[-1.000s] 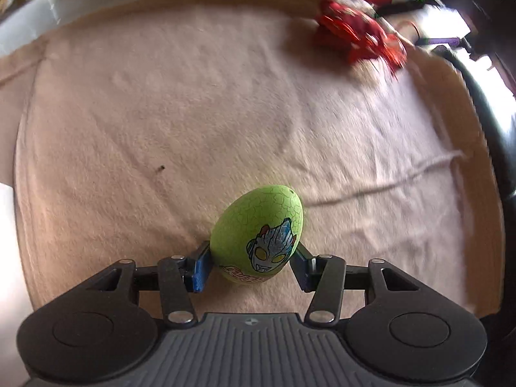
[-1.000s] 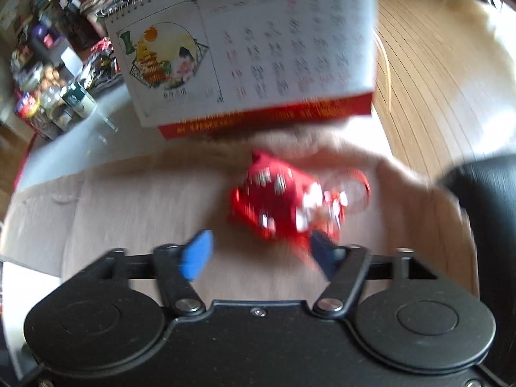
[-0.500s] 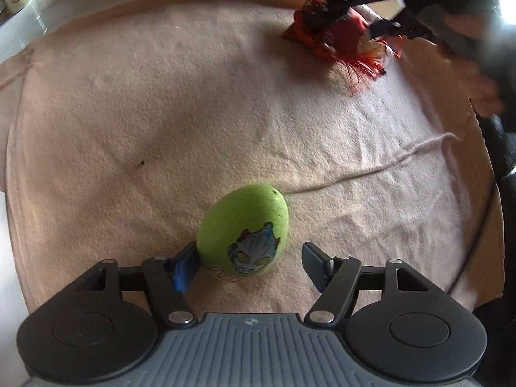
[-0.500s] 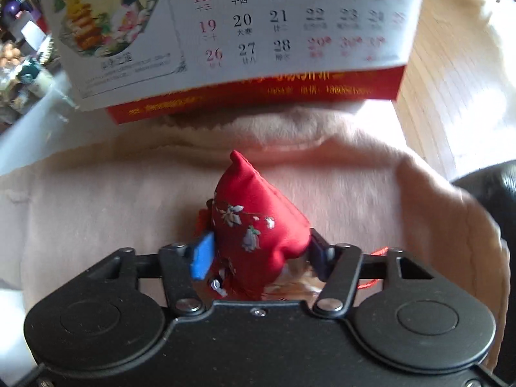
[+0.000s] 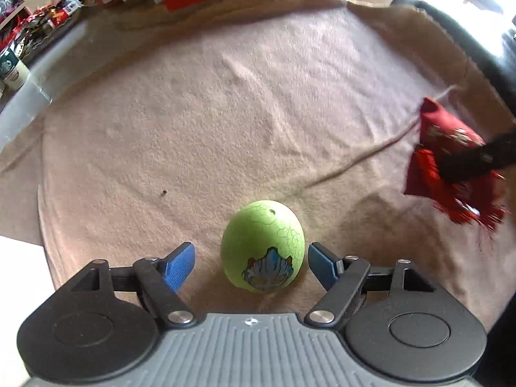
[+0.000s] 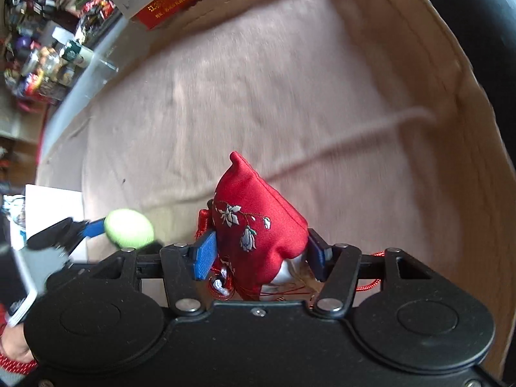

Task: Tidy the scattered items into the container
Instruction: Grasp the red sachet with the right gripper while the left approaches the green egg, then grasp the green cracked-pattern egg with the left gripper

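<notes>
egg: glossy green plastic egg (image 5: 262, 245) on the beige fleece blanket (image 5: 225, 113); slippery, grab its widest part
left hand-held gripper (image 5: 251, 262): released, fingers straddling egg
right hand-held gripper (image 6: 261, 253): clenched on soft red embroidered pouch (image 6: 254, 225), right of egg

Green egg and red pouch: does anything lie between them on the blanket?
Only bare beige blanket with a raised crease separates the green egg from the red pouch, as the left wrist view shows.
</notes>
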### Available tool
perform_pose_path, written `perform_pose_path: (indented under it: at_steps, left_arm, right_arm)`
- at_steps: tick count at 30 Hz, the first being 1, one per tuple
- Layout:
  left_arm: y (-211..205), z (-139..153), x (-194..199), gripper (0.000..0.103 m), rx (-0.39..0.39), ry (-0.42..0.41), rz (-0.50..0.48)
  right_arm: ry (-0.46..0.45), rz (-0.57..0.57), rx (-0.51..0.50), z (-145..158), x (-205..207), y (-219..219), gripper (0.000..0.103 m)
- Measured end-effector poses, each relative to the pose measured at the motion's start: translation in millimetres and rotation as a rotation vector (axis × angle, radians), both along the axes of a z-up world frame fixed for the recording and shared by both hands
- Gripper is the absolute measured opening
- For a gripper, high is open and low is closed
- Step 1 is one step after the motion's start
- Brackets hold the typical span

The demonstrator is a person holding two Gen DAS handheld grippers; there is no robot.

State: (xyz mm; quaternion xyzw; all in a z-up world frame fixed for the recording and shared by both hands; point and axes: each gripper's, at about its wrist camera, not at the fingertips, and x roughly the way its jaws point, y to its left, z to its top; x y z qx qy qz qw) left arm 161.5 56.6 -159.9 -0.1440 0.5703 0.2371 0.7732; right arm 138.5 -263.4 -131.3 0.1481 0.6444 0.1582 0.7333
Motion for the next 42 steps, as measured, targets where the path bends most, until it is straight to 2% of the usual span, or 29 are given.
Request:
perform_pose_path:
  at_steps: [4, 11, 18, 22, 28, 32, 33, 34, 42]
  left_arm:
    - [6.4, -3.4, 1.3, 0.076, -0.036, -0.042, 0.039]
    - [19.1, 0.3, 12.7, 0.076, -0.049, -0.056, 0.027]
    - [19.3, 1.5, -14.8, 0.078, -0.099, 0.029, 0.048]
    - [13.9, 2.2, -28.2, 0.078, -0.076, 0.01, 0.058]
    - [8.1, 2.4, -23.3, 0.078, -0.055, -0.016, 0.075]
    - [5.8, 0.7, -13.3, 0.067, -0.05, -0.033, 0.079]
    - [5.0, 1.5, -11.1, 0.056, -0.044, -0.04, 0.077]
    - [5.0, 2.9, -9.6, 0.051, -0.046, -0.047, 0.077]
    - [13.3, 5.2, -10.0, 0.05, -0.139, -0.049, 0.171]
  right_arm:
    - [-0.004, -0.004, -0.001, -3.0, -5.6, -0.9, 0.058]
    - [-0.009, -0.021, 0.005, -13.3, 2.6, 0.3, 0.059]
    - [-0.004, -0.003, 0.018, -16.1, -1.0, -5.2, 0.062]
    - [-0.005, -0.002, 0.032, -19.4, -3.7, -5.2, 0.062]
    - [-0.025, 0.029, 0.005, -15.1, -7.4, 0.2, 0.062]
    - [-0.026, 0.036, 0.003, -13.5, -8.9, 0.3, 0.062]
    - [-0.028, 0.036, 0.003, -13.3, -9.1, -0.5, 0.062]
    - [-0.029, 0.034, 0.002, -13.0, -9.3, -1.5, 0.062]
    - [-0.055, 0.04, -0.006, -5.9, -13.3, -8.5, 0.062]
